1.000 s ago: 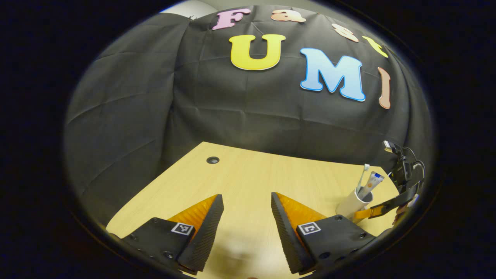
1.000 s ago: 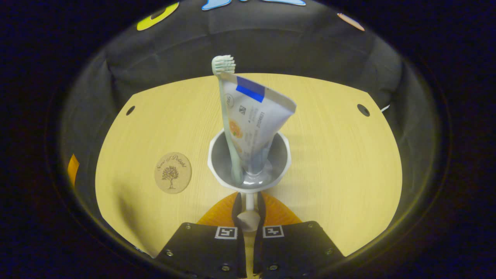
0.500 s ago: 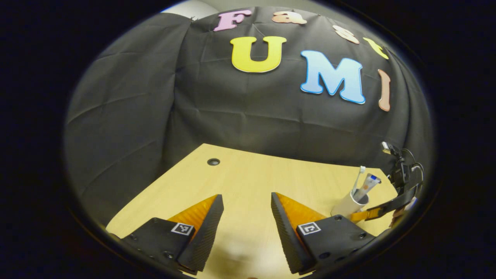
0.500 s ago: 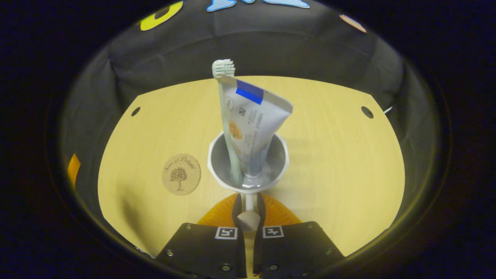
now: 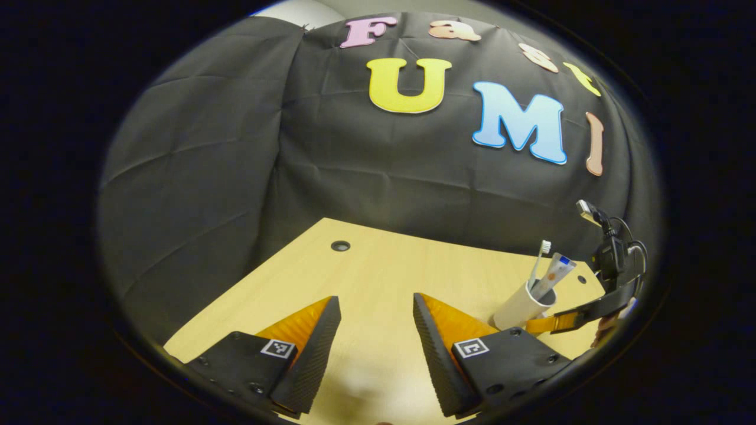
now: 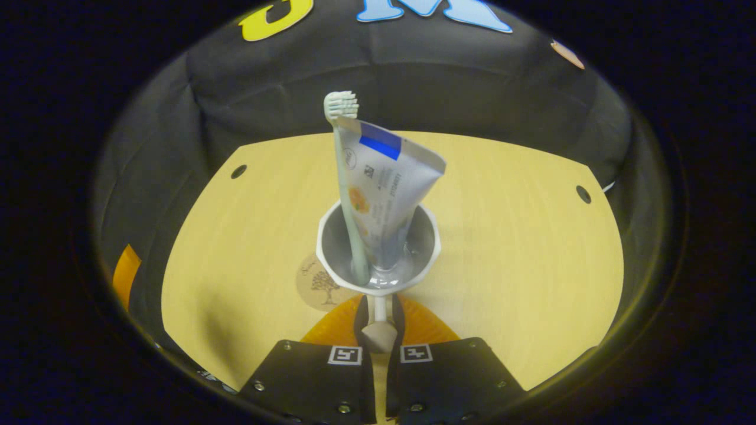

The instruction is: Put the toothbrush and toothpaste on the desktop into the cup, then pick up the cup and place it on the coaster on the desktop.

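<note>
My right gripper is shut on the handle of the white cup, which it holds above the wooden table. A toothbrush and a toothpaste tube stand in the cup. The round cork coaster lies just left of and below the cup, half hidden by it. In the left gripper view the cup with the toothbrush and the tube hangs at the far right. My left gripper is open over bare table with nothing between its fingers.
Black cloth walls close the table on the far and left sides. Cable holes sit near the table's far corners. Part of the left gripper shows at the left edge of the right gripper view.
The right gripper has carried the cup to the left, so the coaster has slid from well left of it to partly under its rim. The left gripper has barely moved.
</note>
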Action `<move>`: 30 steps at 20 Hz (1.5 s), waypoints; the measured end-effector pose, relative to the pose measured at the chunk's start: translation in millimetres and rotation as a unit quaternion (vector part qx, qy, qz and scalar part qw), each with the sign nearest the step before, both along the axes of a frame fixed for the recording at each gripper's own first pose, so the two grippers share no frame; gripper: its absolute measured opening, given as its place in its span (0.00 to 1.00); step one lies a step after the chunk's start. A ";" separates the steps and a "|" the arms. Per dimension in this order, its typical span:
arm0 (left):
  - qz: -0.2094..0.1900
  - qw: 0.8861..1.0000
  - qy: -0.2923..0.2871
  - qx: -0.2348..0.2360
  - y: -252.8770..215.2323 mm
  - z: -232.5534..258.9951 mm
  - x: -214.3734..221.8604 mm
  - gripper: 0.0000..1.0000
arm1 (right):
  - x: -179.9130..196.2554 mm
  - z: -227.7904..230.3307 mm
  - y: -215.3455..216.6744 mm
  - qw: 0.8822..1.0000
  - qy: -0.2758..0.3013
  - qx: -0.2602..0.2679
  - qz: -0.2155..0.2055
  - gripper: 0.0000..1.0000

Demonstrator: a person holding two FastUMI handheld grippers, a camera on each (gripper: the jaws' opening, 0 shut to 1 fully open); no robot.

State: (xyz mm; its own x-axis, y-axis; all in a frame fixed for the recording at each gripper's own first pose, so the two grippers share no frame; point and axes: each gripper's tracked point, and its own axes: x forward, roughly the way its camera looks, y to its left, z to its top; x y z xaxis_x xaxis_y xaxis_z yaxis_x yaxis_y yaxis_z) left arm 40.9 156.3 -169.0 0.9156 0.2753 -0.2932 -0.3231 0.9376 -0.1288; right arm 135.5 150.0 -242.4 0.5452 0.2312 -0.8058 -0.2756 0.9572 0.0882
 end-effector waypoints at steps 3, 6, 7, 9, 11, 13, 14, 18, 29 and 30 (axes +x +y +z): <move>0.012 1.000 -0.001 0.000 17.2 0.3 -10.3 0.83 | -3.3 0.9 20.9 1.000 -0.003 -0.006 0.028 0.09; 0.024 1.000 -0.001 -0.001 32.4 -1.7 -24.5 0.83 | -4.3 -11.8 38.9 0.999 0.002 -0.014 0.045 0.09; 0.028 1.000 -0.001 0.000 38.2 -2.7 -28.8 0.87 | -2.6 -16.5 43.2 0.999 0.004 -0.017 0.049 0.09; 0.035 0.999 0.000 -0.001 48.9 -3.3 -36.1 0.83 | -0.7 -25.9 54.2 0.998 0.010 -0.023 0.055 0.09; 0.043 0.999 0.000 -0.002 57.1 -5.6 -42.8 0.83 | 3.1 -32.5 64.6 0.998 0.012 -0.029 0.058 0.09; 0.047 0.999 0.002 -0.004 62.4 -7.6 -49.4 0.82 | 2.9 -34.2 63.0 0.998 0.018 -0.033 0.058 0.09; 0.048 0.999 0.002 -0.004 64.2 -8.5 -50.7 0.82 | 3.0 -31.8 60.2 0.997 0.018 -0.036 0.058 0.09; 0.049 0.999 0.001 -0.005 65.8 -8.8 -52.0 0.87 | 1.5 -34.1 62.0 0.997 0.009 -0.047 0.060 0.09; 0.011 1.000 -0.005 0.001 35.0 3.2 -32.9 0.83 | -3.6 -8.4 48.6 0.999 -0.003 0.004 0.040 0.25; 0.005 1.000 -0.006 0.002 29.7 4.9 -29.7 0.83 | -6.8 -0.9 47.7 0.999 -0.008 0.013 0.038 0.26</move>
